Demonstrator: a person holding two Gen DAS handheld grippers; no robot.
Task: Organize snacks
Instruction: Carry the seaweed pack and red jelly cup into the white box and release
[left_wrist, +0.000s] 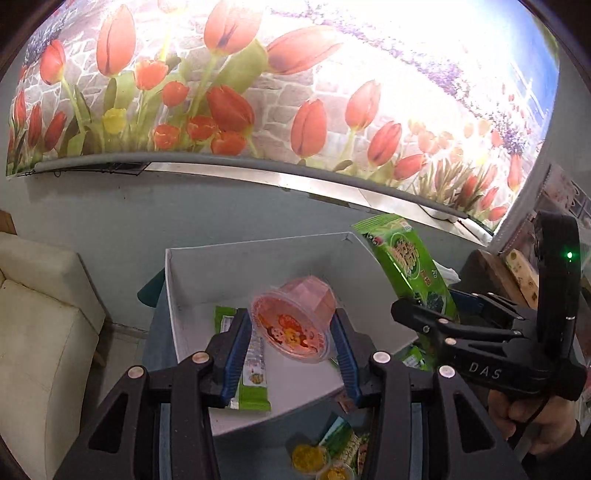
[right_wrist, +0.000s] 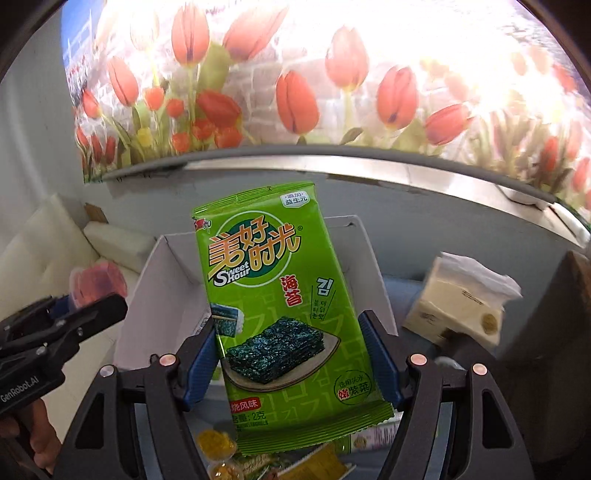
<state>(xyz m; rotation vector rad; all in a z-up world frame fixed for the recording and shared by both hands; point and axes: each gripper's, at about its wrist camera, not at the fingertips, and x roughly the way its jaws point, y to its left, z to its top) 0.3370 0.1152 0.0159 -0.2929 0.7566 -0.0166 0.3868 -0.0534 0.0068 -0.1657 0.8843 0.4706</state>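
One pink jelly cup (left_wrist: 293, 325) held in left tongs (left_wrist: 291, 341), one green seaweed packet (right_wrist: 284, 314) held in right tongs (right_wrist: 291, 354), one white box (left_wrist: 258, 266) below, two yellow cups (left_wrist: 310, 458) on bench.

Open white box (left_wrist: 192, 280), mostly bare floor, one green packet (left_wrist: 251, 384) inside.

I see a translucent pink jelly cup (left_wrist: 293, 325) with a red and yellow cartoon print on its lid. The seaweed packet (right_wrist: 284, 314) is bright green, with orange-yellow lettering outlined in red and a picture of dark blue-green sheets on a pale plate. Both my grippers are black with blue pads (left_wrist: 236, 354). The box (left_wrist: 258, 258) is plain white inside, holding a green-and-white wrapper (left_wrist: 253, 380). Behind it, the blind (left_wrist: 295, 92) carries red-orange tulips on grey stonework. Low down I make out small yellow cups (left_wrist: 310, 456), possibly jelly too. The tissue pack (right_wrist: 461, 302) is cream.
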